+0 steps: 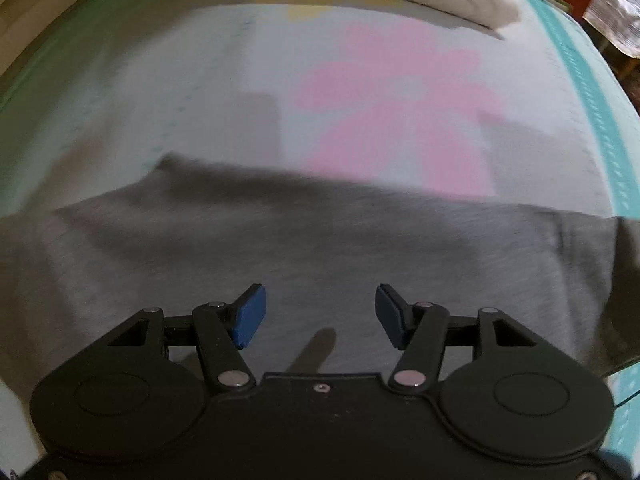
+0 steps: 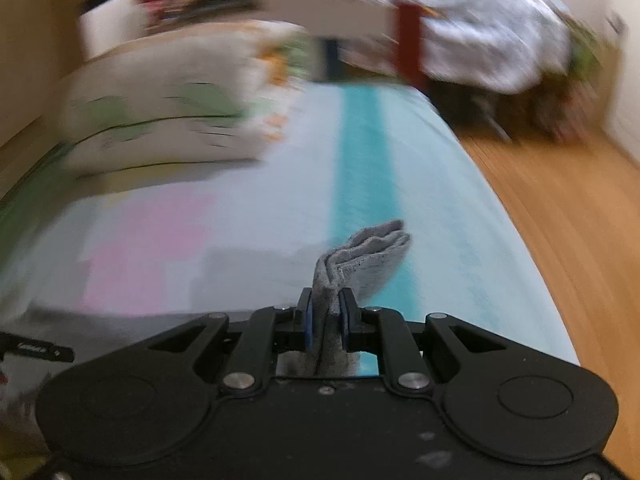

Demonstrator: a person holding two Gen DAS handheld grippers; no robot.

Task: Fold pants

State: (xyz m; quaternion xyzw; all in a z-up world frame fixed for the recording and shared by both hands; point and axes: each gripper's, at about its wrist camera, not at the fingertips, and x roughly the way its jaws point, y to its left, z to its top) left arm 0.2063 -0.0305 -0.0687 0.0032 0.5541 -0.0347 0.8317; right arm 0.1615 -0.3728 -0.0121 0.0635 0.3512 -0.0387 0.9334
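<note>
Broadly, the bed (image 1: 160,80) carries everything: its pale sheet with a pink flower print and a teal stripe along the right edge gives a wide, soft, flat surface, a sensible place for folding. At its far end a big cream pillow (image 2: 160,120) lies against the headboard side, well apart from the work; beyond the right edge are a wooden floor (image 2: 560,220) and blurred clutter. The grey pants (image 1: 320,248) lie spread across the near part of the bed, their far edge running roughly parallel to the pillow, with one raised, shadowed crease toward the left. In the right wrist view a bunched corner of the same grey cloth stands up above the sheet near the teal stripe, because the right claw (image 2: 326,320) is clenched on it, pads pressed to either side of the fabric; lifting that corner probably serves to carry it over for a fold. The left claw (image 1: 320,316) is released, its blue pads wide apart and hovering over the flat grey cloth, holding nothing, likely placed to pin or take a second corner.
</note>
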